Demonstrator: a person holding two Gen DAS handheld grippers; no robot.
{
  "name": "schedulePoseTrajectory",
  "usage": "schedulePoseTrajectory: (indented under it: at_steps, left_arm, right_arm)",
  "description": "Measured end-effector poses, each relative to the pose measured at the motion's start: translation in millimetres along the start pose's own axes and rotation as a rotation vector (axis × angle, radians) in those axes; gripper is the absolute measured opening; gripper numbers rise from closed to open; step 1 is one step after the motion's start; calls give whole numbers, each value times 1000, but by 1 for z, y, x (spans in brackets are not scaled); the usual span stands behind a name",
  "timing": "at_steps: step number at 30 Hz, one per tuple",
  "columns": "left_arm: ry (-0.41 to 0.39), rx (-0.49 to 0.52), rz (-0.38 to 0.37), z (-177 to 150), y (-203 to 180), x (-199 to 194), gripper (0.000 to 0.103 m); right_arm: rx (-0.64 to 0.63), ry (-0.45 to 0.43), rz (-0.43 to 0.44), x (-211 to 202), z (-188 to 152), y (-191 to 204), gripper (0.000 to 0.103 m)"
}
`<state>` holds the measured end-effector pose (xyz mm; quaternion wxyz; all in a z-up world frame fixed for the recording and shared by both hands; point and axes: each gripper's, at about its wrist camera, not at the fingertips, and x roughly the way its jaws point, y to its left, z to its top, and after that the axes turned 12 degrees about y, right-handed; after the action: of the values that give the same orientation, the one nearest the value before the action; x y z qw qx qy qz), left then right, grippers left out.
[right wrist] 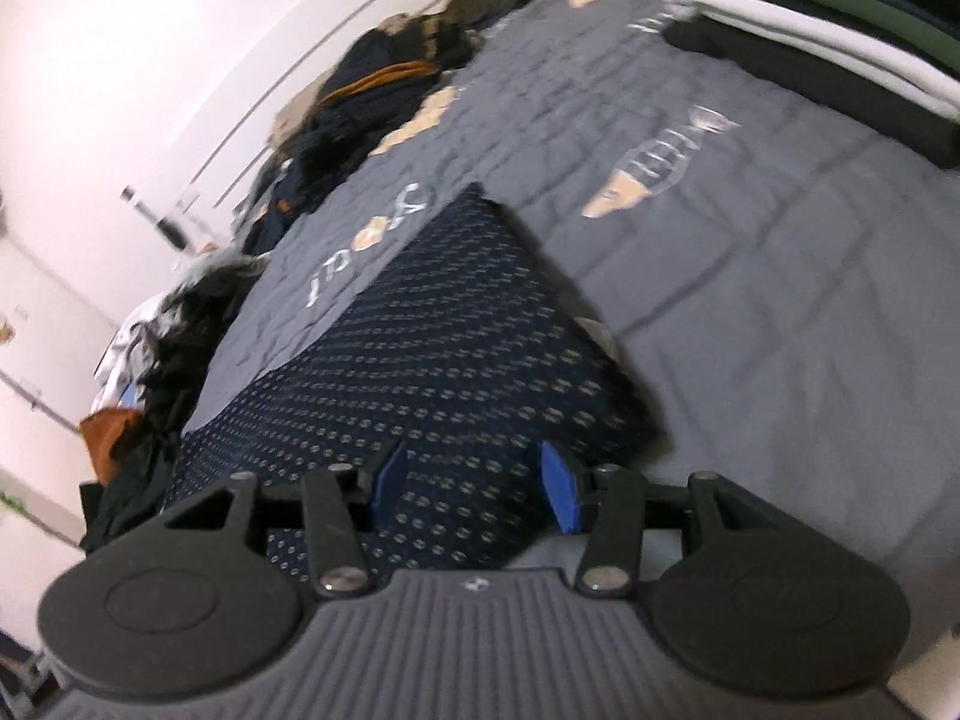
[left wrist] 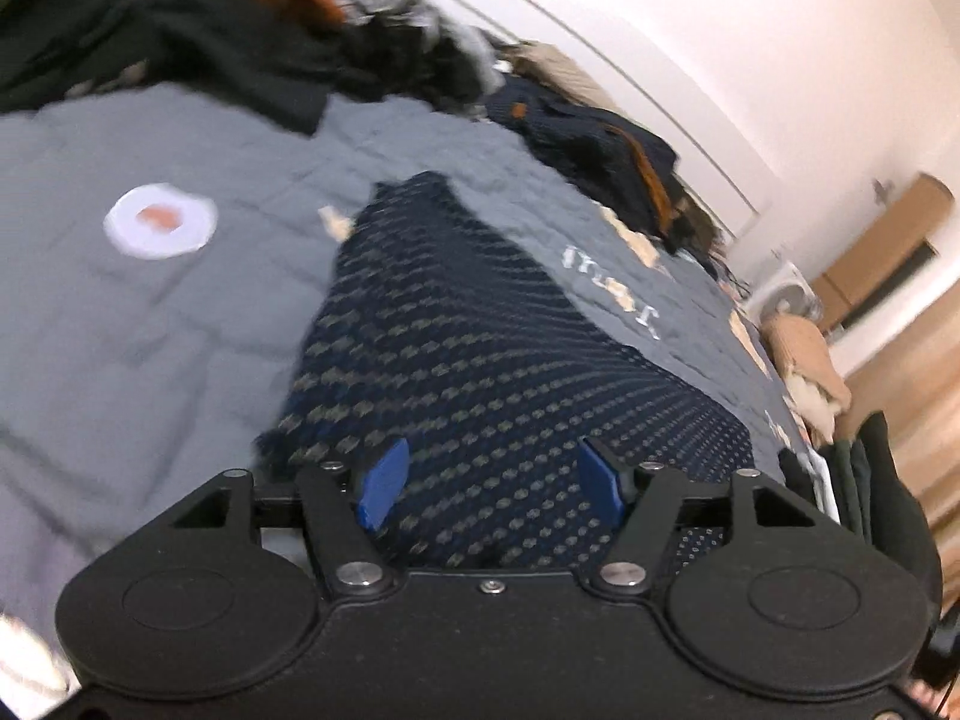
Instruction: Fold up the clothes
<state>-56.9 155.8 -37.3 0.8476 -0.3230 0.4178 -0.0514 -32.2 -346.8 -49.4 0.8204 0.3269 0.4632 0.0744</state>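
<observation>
While both jaws gape, the garment (left wrist: 480,324) lies flat at centre frame.
Left gripper (left wrist: 492,480) and right gripper (right wrist: 474,489) hover over it; quilt (right wrist: 780,300) lettering is unreadable.

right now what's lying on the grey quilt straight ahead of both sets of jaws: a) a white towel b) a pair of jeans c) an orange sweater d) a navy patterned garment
d: in both wrist views a navy patterned garment lies spread on the grey quilt, running forward from between the open jaws of each gripper.
</observation>
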Motion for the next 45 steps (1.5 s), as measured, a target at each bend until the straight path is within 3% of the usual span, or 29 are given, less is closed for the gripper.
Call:
schedulePoseTrajectory:
  at_steps: [3, 8, 14, 18, 25, 27, 31, 32, 34, 38, 40, 45]
  left_arm:
    - [2, -45, 8, -1, 13, -2, 62]
    - [51, -173, -43, -4, 34, 10, 62]
    - [76, -165, -28, -13, 32, 17, 62]
    - [90, -220, -10, -19, 39, 22, 62]
    - [15, -239, 1, -16, 41, 32, 60]
    - [5, -264, -13, -14, 44, 34, 55]
    - [-13, -288, -20, -10, 51, 37, 28]
    - [-19, -297, -23, -9, 52, 37, 21]
    - [-38, -307, -14, -8, 52, 30, 15]
    - [-129, -253, -35, 0, 39, -3, 9]
    - [-150, -228, -38, 7, 34, -19, 9]
    - [8, -259, 14, 8, 48, -5, 9]
  right_arm:
    - [83, 17, 11, 1, -3, -15, 49]
    - [119, 39, 2, 14, -6, -21, 49]
    - [149, 51, 20, 28, -12, -20, 49]
    - [211, 45, 50, 35, -11, -25, 49]
    - [275, -2, 70, 45, -8, -32, 49]
    - [308, -8, 93, 48, -6, -37, 49]
    - [358, -37, 133, 52, -6, -45, 48]
    - [371, -50, 143, 51, -6, -46, 47]
    - [390, -92, 159, 46, -6, -47, 11]
    - [429, -173, 216, 22, -8, -45, 7]
    - [393, -156, 200, 6, -8, -39, 7]
    - [323, -79, 148, -6, -5, -34, 7]
